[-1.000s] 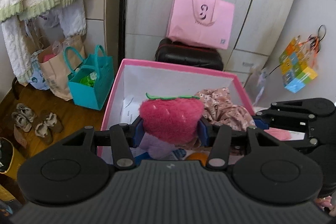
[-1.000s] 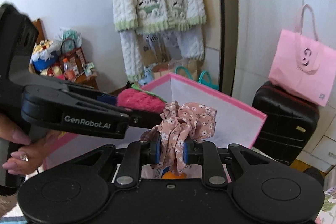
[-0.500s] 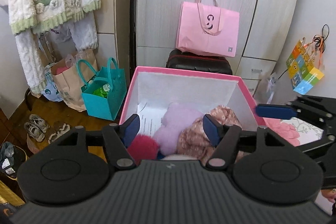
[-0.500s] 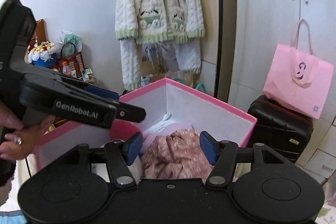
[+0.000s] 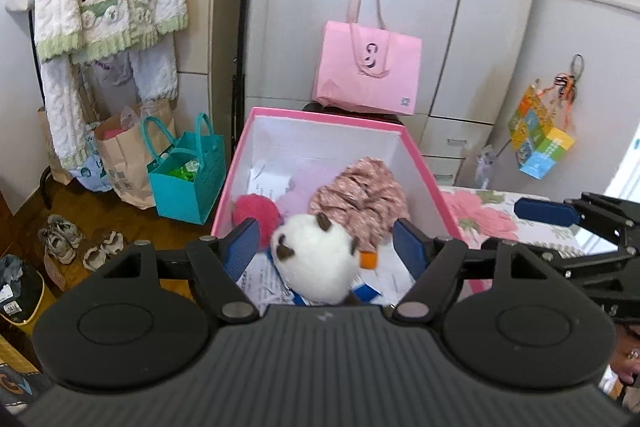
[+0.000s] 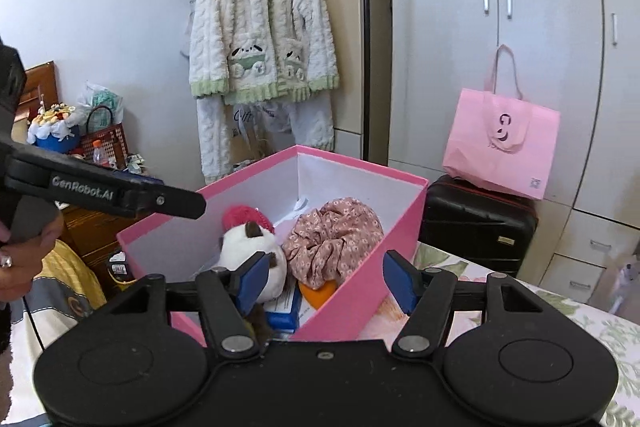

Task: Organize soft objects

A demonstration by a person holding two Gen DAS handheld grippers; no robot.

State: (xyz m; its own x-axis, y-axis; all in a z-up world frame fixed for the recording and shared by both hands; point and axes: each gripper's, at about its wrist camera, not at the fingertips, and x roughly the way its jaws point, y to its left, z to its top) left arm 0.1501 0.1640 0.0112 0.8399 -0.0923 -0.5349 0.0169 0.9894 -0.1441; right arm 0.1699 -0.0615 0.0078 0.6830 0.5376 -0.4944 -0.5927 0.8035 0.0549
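Note:
A pink box (image 5: 416, 155) (image 6: 360, 291) with a white inside holds a red strawberry plush (image 5: 256, 213) (image 6: 246, 217), a floral pink cloth (image 5: 360, 197) (image 6: 334, 237), a pale purple plush (image 5: 296, 197) and a white plush with brown ears (image 5: 316, 263) (image 6: 250, 255). My left gripper (image 5: 326, 247) is open and empty above the box's near end. My right gripper (image 6: 324, 279) is open and empty above the box's near right wall. The right gripper's finger shows at the right of the left wrist view (image 5: 546, 213).
A pink tote bag (image 5: 366, 73) sits on a black suitcase (image 6: 476, 223) behind the box, before white wardrobe doors. A teal bag (image 5: 186, 179), paper bags and shoes (image 5: 60, 239) are on the floor at left. A knitted cardigan (image 6: 260, 27) hangs above. A floral bedspread (image 5: 500, 211) lies under the box.
Both grippers opened and let go: the strawberry plush and the floral cloth dropped into the box. Both grippers then pulled back and up from the box.

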